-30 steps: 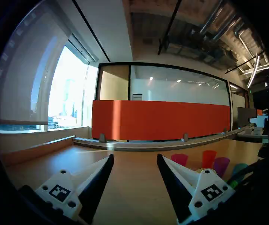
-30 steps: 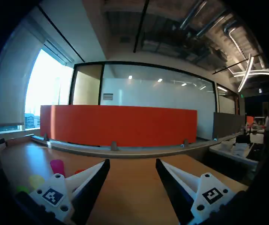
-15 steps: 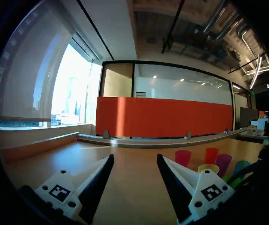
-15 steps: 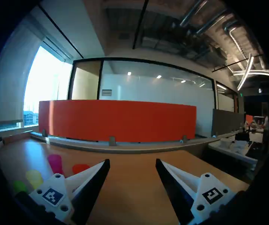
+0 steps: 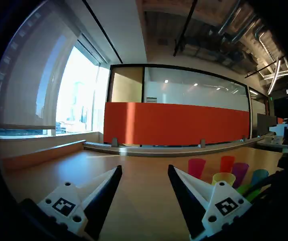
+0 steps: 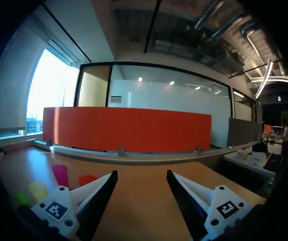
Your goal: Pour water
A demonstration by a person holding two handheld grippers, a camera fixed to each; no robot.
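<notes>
A cluster of coloured plastic cups stands on the wooden table. In the left gripper view they sit right of my fingers: a pink cup, an orange cup, a purple cup, a yellow cup and a teal cup. In the right gripper view a pink cup, an orange cup, a yellow cup and a green cup stand at lower left. My left gripper is open over bare tabletop. My right gripper is open too, with nothing between its fingers.
An orange divider panel runs along the table's far edge, with a glass wall behind it. A bright window is on the left. Further desks with clutter lie to the right.
Both views have tilted down a little, so more of the cups shows near each gripper. Both grippers stay open.
</notes>
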